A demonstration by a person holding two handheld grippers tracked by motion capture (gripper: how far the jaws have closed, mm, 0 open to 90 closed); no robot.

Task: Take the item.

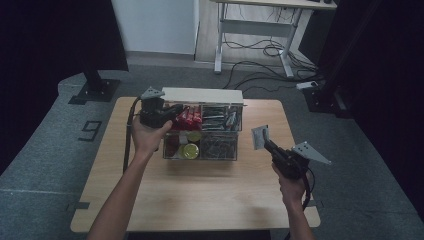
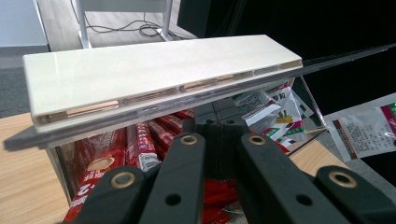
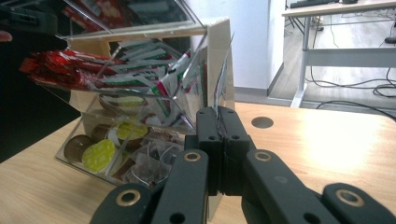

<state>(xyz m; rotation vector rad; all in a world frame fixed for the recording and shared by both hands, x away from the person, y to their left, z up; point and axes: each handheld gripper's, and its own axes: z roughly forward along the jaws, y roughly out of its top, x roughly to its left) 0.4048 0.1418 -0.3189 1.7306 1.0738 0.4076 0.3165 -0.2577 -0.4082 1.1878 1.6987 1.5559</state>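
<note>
The right hand [image 1: 290, 186] reaches forward, its gripper [image 1: 264, 141] clamped on a sachet [image 1: 259, 136], just right of the clear box [image 1: 200, 150]. The left gripper [image 1: 176, 111], jaws together, sits over red packets [image 1: 189, 117] beneath the lid [image 2: 154, 74].

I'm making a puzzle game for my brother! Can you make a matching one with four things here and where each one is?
Things:
1. red stick packets
2. yellow-green round pods
3. tea bags
4. white sachet

Places:
A. held in the right tongs
B. front left section of the clear box
C. back left section of the box
D. front right section of the box

Pairs: 1-C, 2-B, 3-D, 4-A
</note>
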